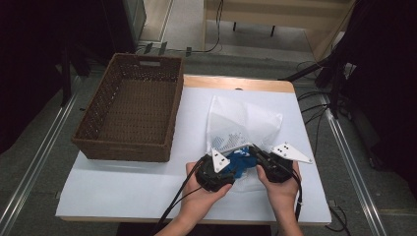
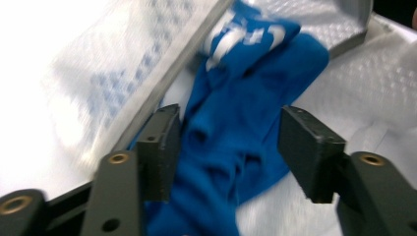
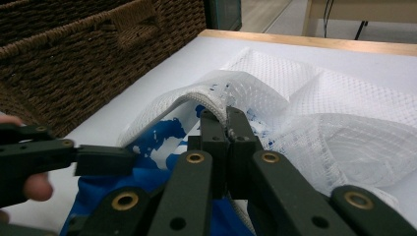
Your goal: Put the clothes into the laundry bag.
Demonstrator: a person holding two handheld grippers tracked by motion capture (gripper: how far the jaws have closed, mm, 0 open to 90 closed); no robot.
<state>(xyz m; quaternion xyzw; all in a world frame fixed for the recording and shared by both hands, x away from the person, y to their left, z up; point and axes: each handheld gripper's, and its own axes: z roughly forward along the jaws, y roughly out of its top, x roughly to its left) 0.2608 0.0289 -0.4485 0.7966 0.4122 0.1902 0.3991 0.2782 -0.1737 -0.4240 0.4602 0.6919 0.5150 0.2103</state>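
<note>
A white mesh bag (image 1: 244,123) lies on the white table, its mouth toward me. A blue cloth with white print (image 1: 242,160) sits half inside that mouth. My right gripper (image 1: 254,150) is shut on the bag's rim and holds it lifted; in the right gripper view the jaws (image 3: 223,118) pinch the white hem of the mesh bag (image 3: 319,113) above the blue cloth (image 3: 162,142). My left gripper (image 1: 235,165) is at the cloth from the left. In the left gripper view its jaws (image 2: 228,128) stand apart, with the blue cloth (image 2: 246,98) loose between them.
A brown wicker basket (image 1: 123,147) stands at the table's left, close beside the bag; its wall (image 3: 74,59) is near in the right gripper view. The white tabletop (image 1: 123,187) runs in front of the basket. Cables trail from both grippers toward me.
</note>
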